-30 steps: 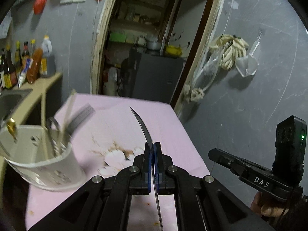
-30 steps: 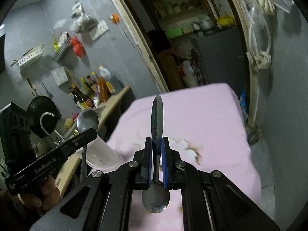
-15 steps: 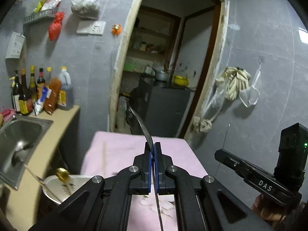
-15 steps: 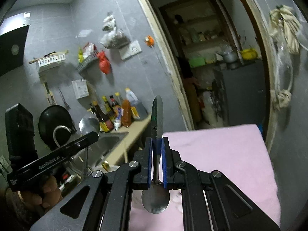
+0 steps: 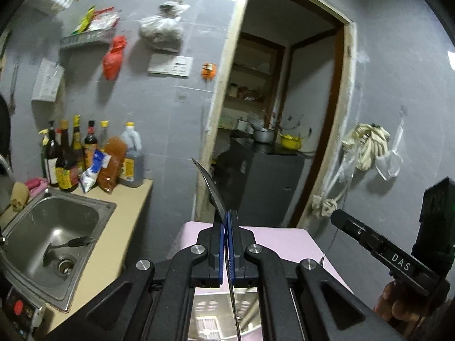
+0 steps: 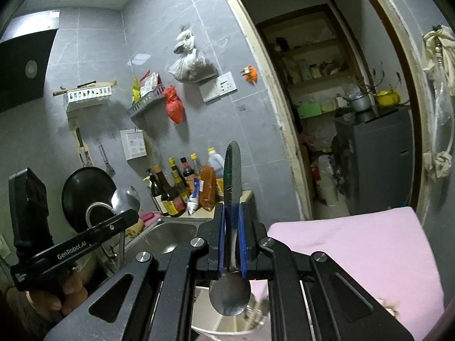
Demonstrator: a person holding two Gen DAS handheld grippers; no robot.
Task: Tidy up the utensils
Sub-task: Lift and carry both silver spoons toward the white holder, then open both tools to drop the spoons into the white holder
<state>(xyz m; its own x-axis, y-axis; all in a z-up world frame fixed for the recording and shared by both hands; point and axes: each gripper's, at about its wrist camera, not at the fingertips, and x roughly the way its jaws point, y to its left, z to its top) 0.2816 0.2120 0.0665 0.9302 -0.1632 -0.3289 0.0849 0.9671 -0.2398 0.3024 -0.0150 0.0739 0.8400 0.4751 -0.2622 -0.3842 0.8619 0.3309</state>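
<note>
My left gripper (image 5: pixel 227 221) is shut on a thin metal spoon (image 5: pixel 209 183), seen edge-on; its curved bowl sticks up ahead of the pads and its handle runs back below. In the right wrist view that spoon's bowl (image 6: pixel 126 199) shows above the left gripper's body. My right gripper (image 6: pixel 231 216) is shut on a second metal spoon (image 6: pixel 231 170), handle pointing up, bowl (image 6: pixel 229 298) hanging below the pads. Under it the rim of a white utensil holder (image 6: pixel 227 331) shows. Both grippers are raised above the pink-covered table (image 6: pixel 355 244).
A steel sink (image 5: pixel 48 230) holding a ladle sits left on a beige counter with sauce bottles (image 5: pixel 71 159). A black wok (image 6: pixel 85 193) hangs on the grey tiled wall. A doorway (image 5: pixel 284 113) opens behind the table onto a dark cabinet. Rags hang on the right wall (image 5: pixel 366 145).
Both grippers have tilted upward, each still holding its spoon. The table and utensil holder have slid down out of the left wrist view; wall, sink and doorway now fill it.
</note>
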